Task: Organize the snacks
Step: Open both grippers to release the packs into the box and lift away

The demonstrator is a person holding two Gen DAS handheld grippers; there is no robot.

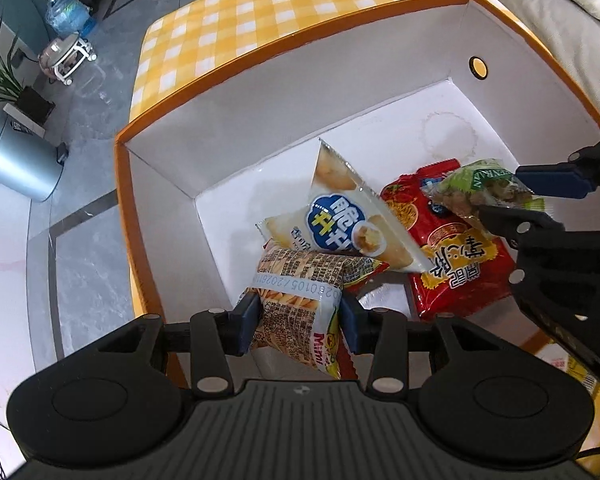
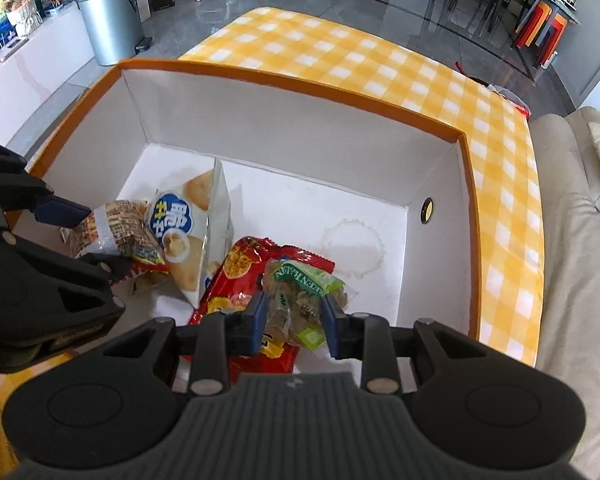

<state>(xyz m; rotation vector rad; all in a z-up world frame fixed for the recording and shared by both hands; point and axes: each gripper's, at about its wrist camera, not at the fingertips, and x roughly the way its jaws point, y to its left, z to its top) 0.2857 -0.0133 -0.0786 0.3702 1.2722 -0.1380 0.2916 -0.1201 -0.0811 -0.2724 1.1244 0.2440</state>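
Note:
A large box with an orange rim and white walls (image 1: 260, 92) (image 2: 300, 128) stands on the yellow checked table. Inside it lie a white and blue cracker bag (image 1: 340, 224) (image 2: 180, 216), tilted on its edge, and a red snack bag (image 1: 460, 256) (image 2: 240, 276). My left gripper (image 1: 300, 320) (image 2: 80, 236) hangs over the box's left part, shut on a printed Mimi snack packet (image 1: 296, 280) (image 2: 116, 224). My right gripper (image 2: 294, 320) (image 1: 540, 200) is above the red bag, shut on a small green packet (image 2: 304, 296) (image 1: 480, 188).
The box's right half shows bare floor with a ring stain (image 2: 352, 248) and a round hole in its side wall (image 2: 427, 210). The checked table (image 2: 340, 52) runs beyond the box. A beige sofa (image 2: 572, 240) lies right; a metal bin (image 2: 108, 20) stands on the floor.

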